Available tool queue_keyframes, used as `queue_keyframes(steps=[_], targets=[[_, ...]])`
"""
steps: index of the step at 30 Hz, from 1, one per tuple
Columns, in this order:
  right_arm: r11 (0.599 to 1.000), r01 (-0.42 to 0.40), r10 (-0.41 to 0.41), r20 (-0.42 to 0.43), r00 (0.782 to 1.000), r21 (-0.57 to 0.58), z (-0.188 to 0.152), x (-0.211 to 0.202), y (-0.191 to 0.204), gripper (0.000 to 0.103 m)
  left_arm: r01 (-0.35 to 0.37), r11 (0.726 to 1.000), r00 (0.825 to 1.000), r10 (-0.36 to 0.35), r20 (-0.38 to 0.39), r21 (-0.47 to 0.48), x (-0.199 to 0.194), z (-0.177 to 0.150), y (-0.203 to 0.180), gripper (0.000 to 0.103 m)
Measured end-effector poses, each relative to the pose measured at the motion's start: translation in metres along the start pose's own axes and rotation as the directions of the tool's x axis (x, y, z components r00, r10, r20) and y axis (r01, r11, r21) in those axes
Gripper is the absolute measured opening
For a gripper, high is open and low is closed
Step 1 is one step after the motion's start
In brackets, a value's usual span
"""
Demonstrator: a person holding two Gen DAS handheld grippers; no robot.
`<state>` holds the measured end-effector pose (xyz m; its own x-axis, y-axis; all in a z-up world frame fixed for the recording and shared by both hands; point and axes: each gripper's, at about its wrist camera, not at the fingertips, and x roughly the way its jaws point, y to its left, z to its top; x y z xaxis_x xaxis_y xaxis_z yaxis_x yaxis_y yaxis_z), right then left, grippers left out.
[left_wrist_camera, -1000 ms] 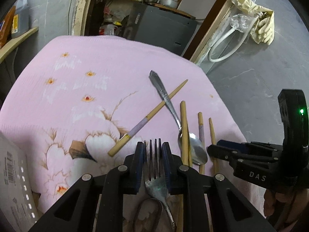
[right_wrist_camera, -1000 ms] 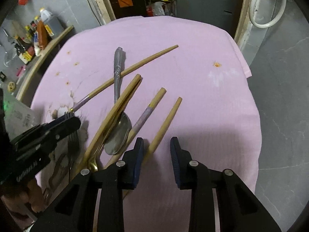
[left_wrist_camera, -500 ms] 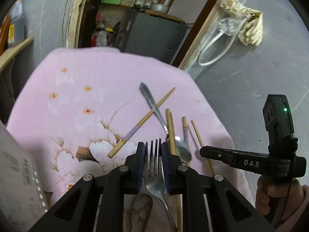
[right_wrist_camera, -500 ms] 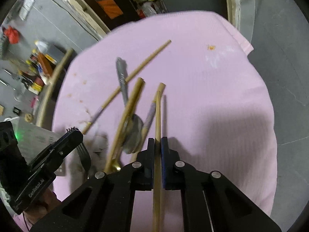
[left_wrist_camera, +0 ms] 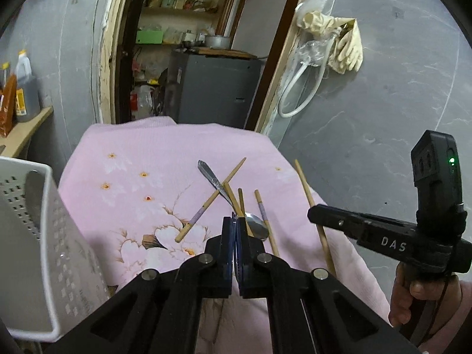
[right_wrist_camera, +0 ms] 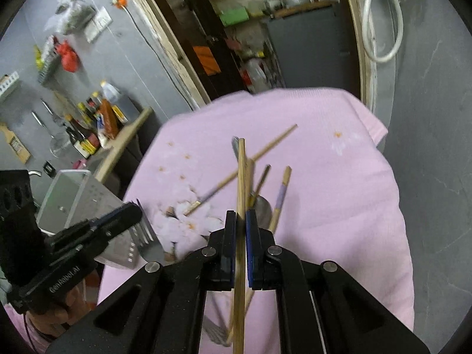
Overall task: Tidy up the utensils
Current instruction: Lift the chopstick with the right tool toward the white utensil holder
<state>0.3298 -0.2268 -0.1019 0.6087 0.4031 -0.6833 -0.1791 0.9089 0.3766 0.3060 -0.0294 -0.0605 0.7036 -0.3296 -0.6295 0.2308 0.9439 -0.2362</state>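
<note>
My left gripper (left_wrist_camera: 235, 221) is shut on a metal fork, seen edge-on between its pads; the fork's tines (right_wrist_camera: 144, 231) show in the right wrist view beside the left gripper (right_wrist_camera: 129, 212). My right gripper (right_wrist_camera: 241, 221) is shut on a plain wooden chopstick (right_wrist_camera: 241, 194) and holds it above the pink cloth (right_wrist_camera: 339, 206). That chopstick (left_wrist_camera: 312, 209) and the right gripper (left_wrist_camera: 318, 211) show in the left wrist view too. On the cloth lie a metal spoon (left_wrist_camera: 256, 228), a purple-banded chopstick (left_wrist_camera: 212, 202), another banded chopstick (left_wrist_camera: 265, 218) and a gold-coloured utensil handle (left_wrist_camera: 233, 202).
A white perforated utensil basket (left_wrist_camera: 44, 236) stands at the left of the cloth; it also shows in the right wrist view (right_wrist_camera: 73, 194). A wooden shelf with bottles (right_wrist_camera: 97, 129) is at the far left. Grey wall and a doorway lie behind.
Both grippers have risen off the cloth, the left carrying the fork and the right carrying the chopstick. The fork has turned edge-on. The white basket has come into view at left.
</note>
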Motion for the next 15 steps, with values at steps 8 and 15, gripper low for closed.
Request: queue_keyframes(steps=[8, 15], targets=[[0.994, -0.086, 0.099, 0.253, 0.962, -0.063, 0.018, -0.062, 0.036, 0.006, -0.043, 0.997, 0.993, 0.036, 0.114, 0.063, -0.057, 0.03, -0.004, 0.003], [0.967, -0.2, 0.249, 0.414, 0.875, -0.159, 0.045, -0.092, 0.089, 0.006, -0.126, 0.987, 0.964, 0.099, 0.246, 0.099, -0.117, 0.07, 0.014, 0.003]])
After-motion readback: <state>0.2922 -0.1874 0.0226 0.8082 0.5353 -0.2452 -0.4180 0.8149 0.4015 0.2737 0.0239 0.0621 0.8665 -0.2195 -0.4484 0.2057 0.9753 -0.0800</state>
